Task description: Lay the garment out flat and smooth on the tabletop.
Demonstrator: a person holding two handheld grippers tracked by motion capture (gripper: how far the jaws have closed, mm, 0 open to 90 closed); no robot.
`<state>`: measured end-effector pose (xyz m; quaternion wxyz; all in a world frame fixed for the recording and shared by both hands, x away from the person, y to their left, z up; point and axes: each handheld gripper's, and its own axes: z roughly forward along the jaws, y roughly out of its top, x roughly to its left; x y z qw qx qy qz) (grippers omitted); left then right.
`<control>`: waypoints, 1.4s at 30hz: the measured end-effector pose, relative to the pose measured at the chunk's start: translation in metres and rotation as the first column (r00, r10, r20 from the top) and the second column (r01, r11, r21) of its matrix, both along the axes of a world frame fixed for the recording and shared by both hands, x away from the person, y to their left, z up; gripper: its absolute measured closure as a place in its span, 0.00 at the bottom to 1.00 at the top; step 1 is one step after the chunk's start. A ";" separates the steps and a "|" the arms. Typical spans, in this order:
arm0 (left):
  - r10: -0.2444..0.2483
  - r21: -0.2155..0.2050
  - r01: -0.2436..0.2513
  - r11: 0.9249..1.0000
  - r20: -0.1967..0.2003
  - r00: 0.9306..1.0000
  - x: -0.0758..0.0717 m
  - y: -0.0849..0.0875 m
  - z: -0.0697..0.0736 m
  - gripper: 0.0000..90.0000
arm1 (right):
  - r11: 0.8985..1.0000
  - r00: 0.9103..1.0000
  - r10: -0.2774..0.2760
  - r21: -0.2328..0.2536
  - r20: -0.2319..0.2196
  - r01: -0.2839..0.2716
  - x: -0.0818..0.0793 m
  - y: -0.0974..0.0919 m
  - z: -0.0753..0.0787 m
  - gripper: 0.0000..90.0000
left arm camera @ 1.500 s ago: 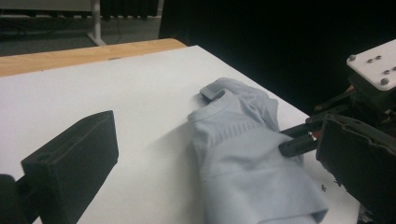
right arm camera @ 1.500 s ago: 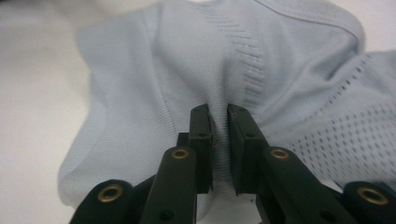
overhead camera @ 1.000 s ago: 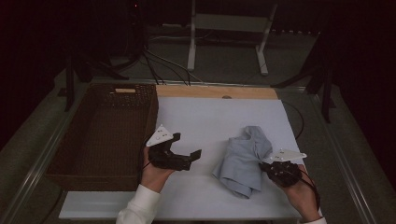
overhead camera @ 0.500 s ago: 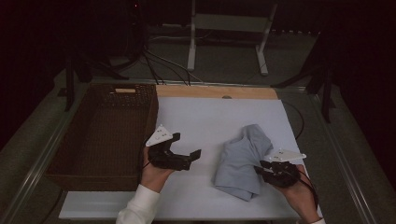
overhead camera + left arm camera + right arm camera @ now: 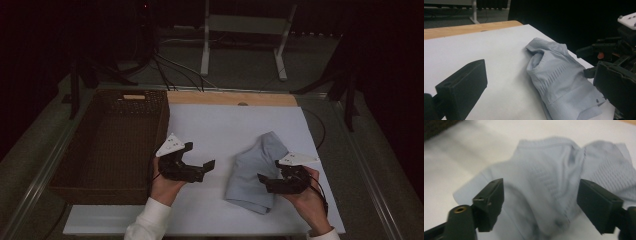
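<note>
A folded pale-blue garment (image 5: 256,172) lies lower right of centre on the white table (image 5: 225,125). The right gripper (image 5: 267,181), jaws just opened, sits at its edge; the left gripper (image 5: 200,167) hovers lower centre, jaws apart and empty.

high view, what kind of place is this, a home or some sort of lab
Most likely a lab or recording setup, not a home. A white table stands in a dark room with cables trailing over the floor and a metal stand behind it. On the table lie just a wicker basket and a pale blue cloth.
</note>
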<state>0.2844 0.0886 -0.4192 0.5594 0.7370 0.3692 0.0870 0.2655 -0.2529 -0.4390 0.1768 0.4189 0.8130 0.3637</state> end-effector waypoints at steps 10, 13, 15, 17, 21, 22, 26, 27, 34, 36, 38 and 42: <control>0.001 -0.003 -0.001 1.000 0.003 1.000 0.000 0.001 0.000 0.00 | 0.999 0.999 0.033 -0.009 0.011 -0.033 0.015 0.032 0.000 0.20; -0.001 -0.003 0.001 1.000 0.003 1.000 0.000 0.001 0.000 0.00 | 0.999 0.999 0.037 -0.019 0.005 -0.037 0.020 0.040 -0.005 0.19; -0.001 -0.002 0.001 1.000 0.003 1.000 0.000 0.000 0.000 0.00 | 0.998 0.999 0.042 -0.036 -0.003 -0.042 0.023 0.046 -0.008 0.20; -0.002 -0.002 0.002 1.000 0.002 1.000 0.000 0.000 0.000 0.00 | 0.998 0.999 0.049 -0.041 -0.012 -0.049 0.025 0.048 -0.010 0.21; -0.002 -0.002 0.002 1.000 0.003 1.000 0.000 0.000 0.000 0.00 | 0.990 0.998 0.042 -0.129 -0.048 -0.048 0.032 0.058 -0.023 0.26; -0.001 -0.003 0.001 1.000 0.003 1.000 0.000 0.001 0.000 0.00 | 0.987 0.998 0.038 -0.153 -0.050 -0.045 0.033 0.060 -0.025 0.30; 0.001 -0.005 -0.001 1.000 0.004 1.000 0.000 0.001 0.001 0.00 | 0.972 0.996 0.028 -0.228 -0.084 -0.046 0.033 0.060 -0.030 0.46; 0.001 -0.005 -0.001 1.000 0.005 1.000 0.000 0.002 0.001 0.00 | 0.970 0.996 0.028 -0.238 -0.079 -0.047 0.033 0.060 -0.030 0.52; 0.001 -0.005 -0.001 1.000 0.005 1.000 0.000 0.002 0.001 0.00 | 0.967 0.997 0.043 -0.247 -0.061 -0.057 0.025 0.055 -0.024 0.85; 0.001 -0.006 -0.001 1.000 0.006 1.000 0.000 0.001 0.001 0.00 | 0.973 0.998 0.052 -0.224 -0.032 -0.058 0.019 0.050 -0.017 0.85; 0.000 -0.031 0.000 1.000 0.006 1.000 0.000 0.002 0.000 0.00 | 0.979 0.999 0.052 -0.196 -0.010 -0.053 0.014 0.044 -0.013 0.85; 0.000 -0.030 0.001 1.000 0.014 1.000 0.000 0.002 0.000 0.00 | 0.990 0.999 0.036 -0.138 0.014 -0.034 0.005 0.025 -0.004 0.84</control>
